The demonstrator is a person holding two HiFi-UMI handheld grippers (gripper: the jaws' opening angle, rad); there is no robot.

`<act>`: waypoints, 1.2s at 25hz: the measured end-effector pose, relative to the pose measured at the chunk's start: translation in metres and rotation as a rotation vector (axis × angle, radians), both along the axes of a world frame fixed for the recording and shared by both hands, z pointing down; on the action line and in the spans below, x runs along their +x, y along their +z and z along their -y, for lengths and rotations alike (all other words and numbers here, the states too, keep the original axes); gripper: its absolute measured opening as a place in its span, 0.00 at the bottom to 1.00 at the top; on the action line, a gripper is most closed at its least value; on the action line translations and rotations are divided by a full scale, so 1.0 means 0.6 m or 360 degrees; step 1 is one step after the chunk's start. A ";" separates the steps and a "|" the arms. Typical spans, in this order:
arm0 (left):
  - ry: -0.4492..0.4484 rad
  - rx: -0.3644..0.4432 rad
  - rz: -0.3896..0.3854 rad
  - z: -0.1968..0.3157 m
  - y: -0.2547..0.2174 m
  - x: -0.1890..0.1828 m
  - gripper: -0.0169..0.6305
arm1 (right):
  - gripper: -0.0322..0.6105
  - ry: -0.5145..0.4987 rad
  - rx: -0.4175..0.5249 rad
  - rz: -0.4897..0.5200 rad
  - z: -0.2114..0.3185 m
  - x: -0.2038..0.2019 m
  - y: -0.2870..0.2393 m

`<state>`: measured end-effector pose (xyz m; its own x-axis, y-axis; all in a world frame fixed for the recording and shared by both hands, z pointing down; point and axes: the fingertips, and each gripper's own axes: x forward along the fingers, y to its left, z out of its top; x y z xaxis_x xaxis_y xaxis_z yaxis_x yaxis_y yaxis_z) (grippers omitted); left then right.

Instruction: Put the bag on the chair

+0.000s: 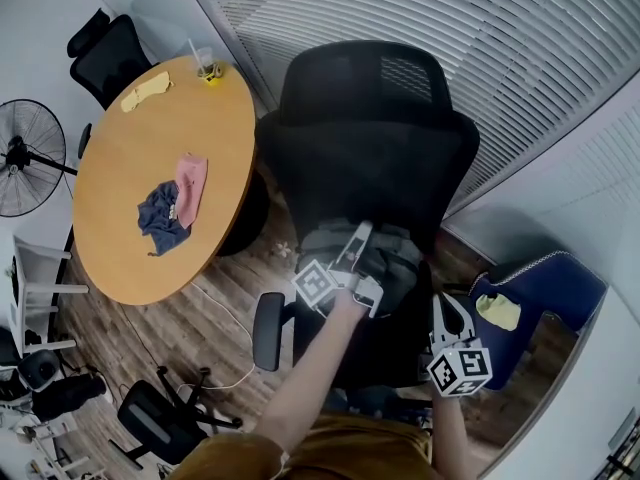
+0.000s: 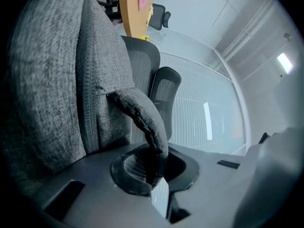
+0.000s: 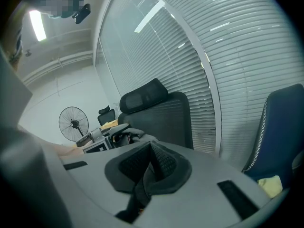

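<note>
A grey fabric bag (image 1: 392,260) rests on the seat of the black mesh office chair (image 1: 370,138). My left gripper (image 1: 358,236) reaches onto the bag from the front. It is shut on the bag's padded grey handle (image 2: 142,118), which arches up from the bag's body (image 2: 52,75) into the pads of this gripper (image 2: 154,171). My right gripper (image 1: 441,315) sits at the seat's right edge beside the bag. In its own view the right gripper (image 3: 149,167) is shut on a dark strap (image 3: 141,190) that hangs down between the pads.
A round wooden table (image 1: 130,248) at the left carries pink, blue and yellow cloths and a cup. A fan (image 1: 25,156) stands beyond it. A blue chair (image 1: 545,283) with a yellow item is at the right. Window blinds (image 1: 500,38) run behind the chair.
</note>
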<state>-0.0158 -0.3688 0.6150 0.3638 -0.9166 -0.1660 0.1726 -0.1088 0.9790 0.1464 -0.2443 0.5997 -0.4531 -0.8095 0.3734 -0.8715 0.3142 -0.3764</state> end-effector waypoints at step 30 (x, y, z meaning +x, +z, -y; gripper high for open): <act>0.0397 0.0108 0.0701 -0.101 -0.049 0.016 0.29 | 0.07 0.0010 0.0194 -0.0057 -0.039 -0.029 -0.103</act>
<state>-0.0061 -0.3081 0.5859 0.6188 -0.7855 -0.0037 -0.2263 -0.1828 0.9567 0.1287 -0.2207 0.5382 -0.4363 -0.8525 0.2881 -0.8857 0.3504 -0.3045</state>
